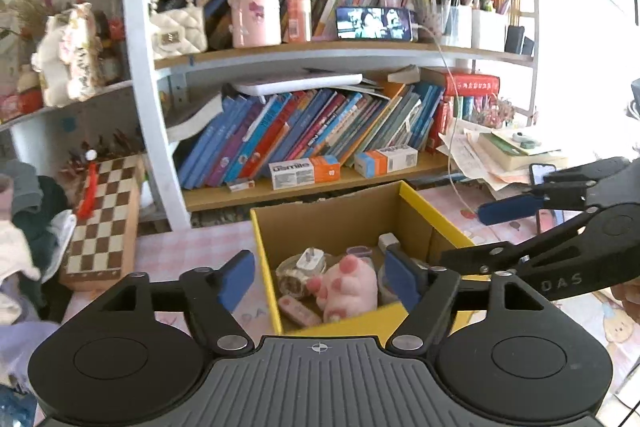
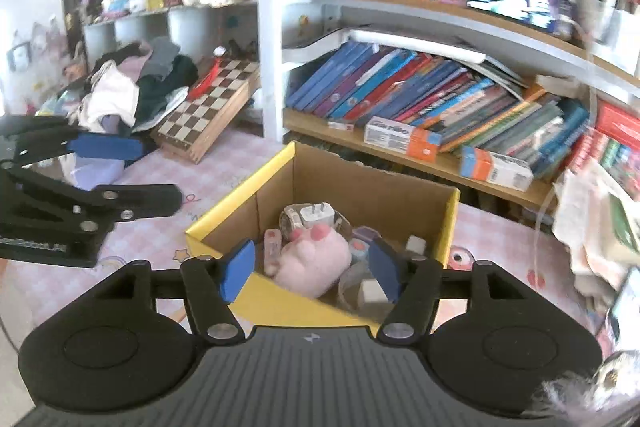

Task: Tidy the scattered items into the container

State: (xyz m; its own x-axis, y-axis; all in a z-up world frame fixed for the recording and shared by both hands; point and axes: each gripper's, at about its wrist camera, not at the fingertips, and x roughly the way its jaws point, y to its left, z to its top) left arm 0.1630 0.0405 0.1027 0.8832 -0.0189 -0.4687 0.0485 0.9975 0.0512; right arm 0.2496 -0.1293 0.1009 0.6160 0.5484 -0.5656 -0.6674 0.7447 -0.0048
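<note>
White shelving unit (image 1: 148,99) with wooden boards. Upper board: cream quilted handbag (image 1: 178,29) with pearl handle, pink cylindrical tin (image 1: 254,3), upright books, phone (image 1: 374,23) lying sideways with lit screen, white pen holders (image 1: 476,27). Lower board: slanting row of books (image 1: 320,131), white tablet (image 1: 300,85) laid flat on top of them, two orange-and-white cartons (image 1: 306,171) in front. Left of the unit: folded chessboard (image 1: 102,223) leaning, heap of clothes (image 2: 132,91), plush toy (image 1: 68,55) on a side shelf. Pink checked tablecloth (image 1: 192,251). Stack of papers and books (image 1: 508,151) at right.

pink plush toy (image 1: 352,285), yellow-rimmed box (image 1: 264,247)
</note>
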